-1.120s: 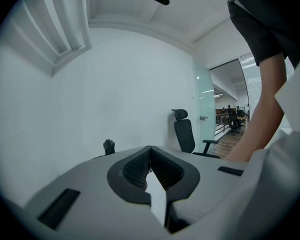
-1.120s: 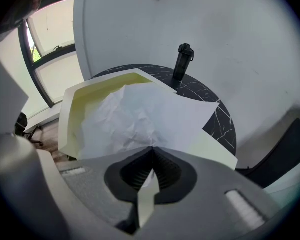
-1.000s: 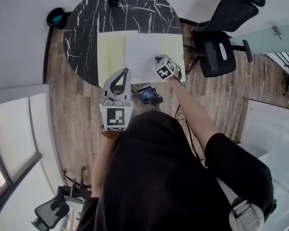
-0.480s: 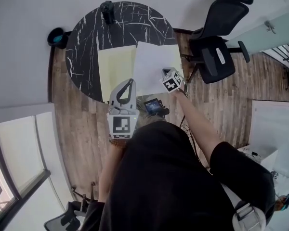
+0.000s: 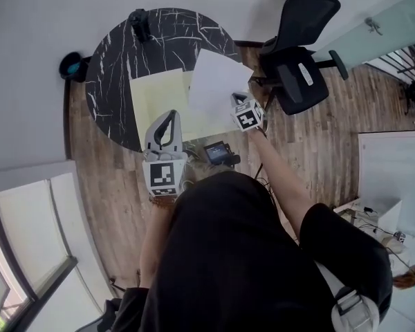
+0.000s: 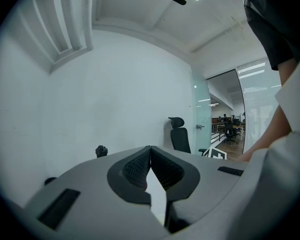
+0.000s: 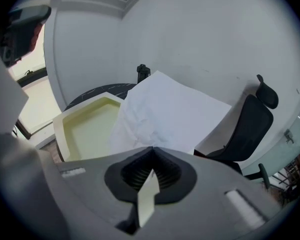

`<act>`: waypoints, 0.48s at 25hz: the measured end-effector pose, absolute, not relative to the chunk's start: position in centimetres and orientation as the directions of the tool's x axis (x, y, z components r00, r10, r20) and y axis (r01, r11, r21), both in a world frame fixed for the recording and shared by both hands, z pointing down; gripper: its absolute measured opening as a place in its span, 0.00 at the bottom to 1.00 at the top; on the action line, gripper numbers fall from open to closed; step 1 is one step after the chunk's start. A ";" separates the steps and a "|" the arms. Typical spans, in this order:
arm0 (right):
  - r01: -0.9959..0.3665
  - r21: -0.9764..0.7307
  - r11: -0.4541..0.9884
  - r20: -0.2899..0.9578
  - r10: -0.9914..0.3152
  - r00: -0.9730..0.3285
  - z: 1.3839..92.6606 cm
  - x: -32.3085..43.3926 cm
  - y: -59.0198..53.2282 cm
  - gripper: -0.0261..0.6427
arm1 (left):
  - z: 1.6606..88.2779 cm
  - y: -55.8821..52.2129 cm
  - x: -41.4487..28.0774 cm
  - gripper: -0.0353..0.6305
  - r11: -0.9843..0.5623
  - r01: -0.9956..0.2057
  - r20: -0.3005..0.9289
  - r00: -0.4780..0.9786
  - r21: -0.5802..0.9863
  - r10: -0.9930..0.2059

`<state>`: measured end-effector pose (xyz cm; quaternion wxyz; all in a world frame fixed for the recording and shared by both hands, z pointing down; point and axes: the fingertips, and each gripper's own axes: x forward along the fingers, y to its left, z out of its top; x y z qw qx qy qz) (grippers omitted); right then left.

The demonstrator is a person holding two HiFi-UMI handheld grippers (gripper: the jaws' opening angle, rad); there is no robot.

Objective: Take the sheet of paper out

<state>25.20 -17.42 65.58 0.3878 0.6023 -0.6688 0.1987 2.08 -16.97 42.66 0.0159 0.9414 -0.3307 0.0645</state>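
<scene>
A white sheet of paper (image 5: 218,81) hangs tilted over the right half of a pale yellow tray (image 5: 152,95) on the round black marble table (image 5: 114,50). My right gripper (image 5: 235,101) is shut on the sheet's near corner. In the right gripper view the creased sheet (image 7: 170,111) rises from my right gripper (image 7: 152,153), with the tray (image 7: 85,126) to its left. At the table's near edge, beside the tray's front, my left gripper (image 5: 169,115) is shut with nothing in it. In its own view my left gripper (image 6: 150,151) points at a wall.
A black office chair (image 5: 301,54) stands right of the table, close to the sheet. A small black object (image 5: 140,23) sits at the table's far side. A dark round bin (image 5: 72,64) is on the wood floor at the left. A small screen device (image 5: 218,152) hangs below the grippers.
The right gripper has drawn the sheet up and to the right off the tray, and the sheet has turned and tilted. The left gripper has stayed near the table's front edge.
</scene>
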 end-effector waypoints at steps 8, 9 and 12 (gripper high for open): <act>-0.987 0.130 0.097 0.636 -0.771 0.008 59.2 24.8 -18.6 0.03 | 41.7 -18.2 1.7 0.06 -0.771 -0.637 0.100 0.767 0.007 -0.634; -0.988 0.127 0.092 0.618 -0.786 0.007 58.3 24.6 -18.8 0.04 | 41.5 -18.4 1.6 0.06 -0.770 -0.638 0.098 0.767 0.007 -0.635; -0.992 0.098 0.077 0.565 -0.825 -0.009 55.3 23.8 -19.3 0.04 | 40.7 -18.9 1.3 0.06 -0.767 -0.641 0.080 0.765 0.004 -0.639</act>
